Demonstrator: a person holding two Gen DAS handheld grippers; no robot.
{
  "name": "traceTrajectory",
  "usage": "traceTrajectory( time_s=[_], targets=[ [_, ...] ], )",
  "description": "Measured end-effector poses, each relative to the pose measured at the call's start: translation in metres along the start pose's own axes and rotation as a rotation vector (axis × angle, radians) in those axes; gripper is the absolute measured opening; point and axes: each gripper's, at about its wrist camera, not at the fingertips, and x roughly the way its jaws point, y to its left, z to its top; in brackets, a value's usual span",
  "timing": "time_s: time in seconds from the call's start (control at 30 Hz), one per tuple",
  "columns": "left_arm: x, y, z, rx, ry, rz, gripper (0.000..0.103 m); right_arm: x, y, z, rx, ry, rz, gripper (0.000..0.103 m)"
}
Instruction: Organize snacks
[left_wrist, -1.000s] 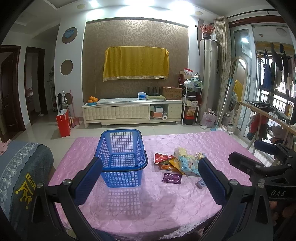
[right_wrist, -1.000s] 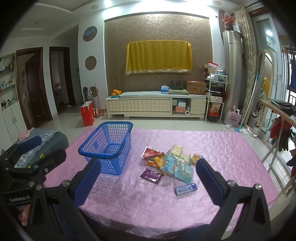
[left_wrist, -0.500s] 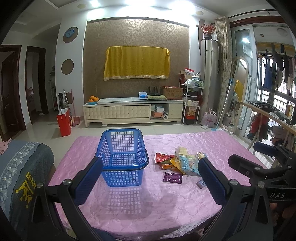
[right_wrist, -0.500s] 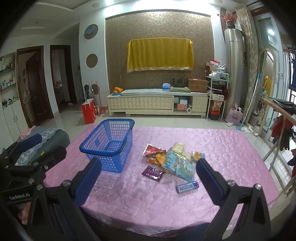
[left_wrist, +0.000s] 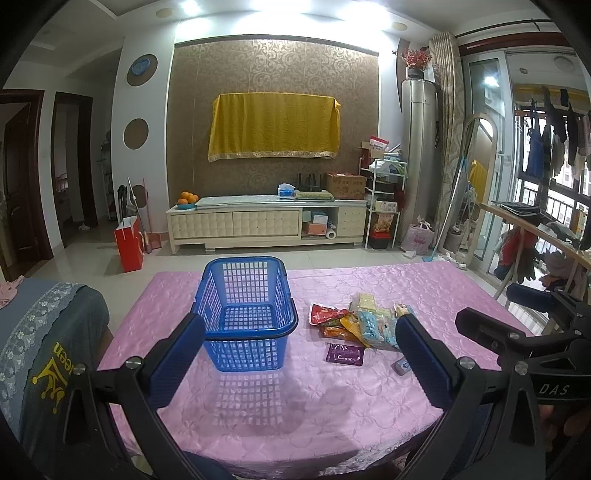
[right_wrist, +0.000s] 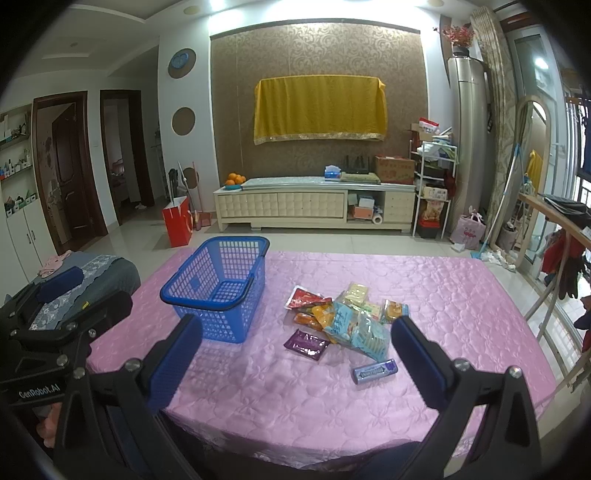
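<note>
Both pairs of jaws stand wide apart and hold nothing: the left gripper (left_wrist: 299, 350) and the right gripper (right_wrist: 297, 354) each hang above the near edge of the counter (right_wrist: 461, 295), which wears a pink quilted cover. In the right wrist view the left gripper shows again at 9 o'clock, off the counter's edge.

A blue plastic basket (right_wrist: 221, 291), empty, stands on the counter at about 11 o'clock from the right gripper, its dark handle folded down onto the rim. The snack pile (right_wrist: 347, 314) lies at 1 o'clock, well apart from the basket: a light blue bag (right_wrist: 360, 330) on top, a red packet (right_wrist: 304, 297) at its far left edge, orange packets just beneath that, a pale yellow one at the far side. A purple sachet (right_wrist: 306, 341) lies just beside the pile's near left corner. A small blue wrapped bar (right_wrist: 374, 370) lies alone nearest the right gripper, near the pile but not touching it.
</note>
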Motion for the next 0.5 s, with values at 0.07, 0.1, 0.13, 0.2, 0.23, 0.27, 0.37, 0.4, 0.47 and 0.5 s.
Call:
traceTrajectory(
  time_s=[0.07, 0.1, 0.13, 0.2, 0.23, 0.27, 0.37, 0.4, 0.47, 0.5],
  targets=[
    [-0.0006, -0.0002, -0.0001, 0.001, 0.000, 0.002, 0.102, 0.0000, 0.0003, 0.0001, -0.012, 0.001, -0.006, 0.103],
    [-0.0008, -0.0003, -0.0001, 0.001, 0.000, 0.003, 0.102, 0.0002, 0.0008, 0.0002, -0.026, 0.002, -0.013, 0.103],
    [-0.0016, -0.0002, -0.0005, 0.001, 0.000, 0.003, 0.102, 0.0001, 0.0012, -0.0001, -0.025, 0.003, -0.013, 0.103],
    [-0.0020, -0.0005, -0.0007, 0.001, 0.001, 0.004, 0.102, 0.0002, 0.0017, -0.0005, -0.027, 0.002, -0.013, 0.103],
    [-0.0025, -0.0007, -0.0008, 0.000, 0.002, 0.004, 0.102, 0.0004, 0.0017, -0.0008, -0.023, 0.001, -0.012, 0.103],
    [-0.0034, -0.0008, -0.0008, -0.001, 0.002, 0.004, 0.102, 0.0004, 0.0020, -0.0011, -0.023, 0.002, -0.012, 0.103],
    [-0.0036, -0.0012, -0.0010, 0.000, 0.001, 0.003, 0.102, -0.0001, 0.0021, -0.0014, -0.017, 0.001, -0.008, 0.103],
    [-0.0034, -0.0012, -0.0007, 0.000, -0.001, 0.003, 0.102, -0.0004, 0.0018, -0.0011, -0.012, -0.008, -0.005, 0.103],
    [-0.0011, -0.0015, 0.0004, -0.009, -0.001, 0.004, 0.102, 0.0003, 0.0020, -0.0017, -0.013, -0.010, 0.000, 0.103],
    [0.0007, -0.0015, 0.0009, -0.018, 0.000, -0.001, 0.102, 0.0013, 0.0016, -0.0016, -0.014, -0.006, 0.004, 0.103]
  ],
)
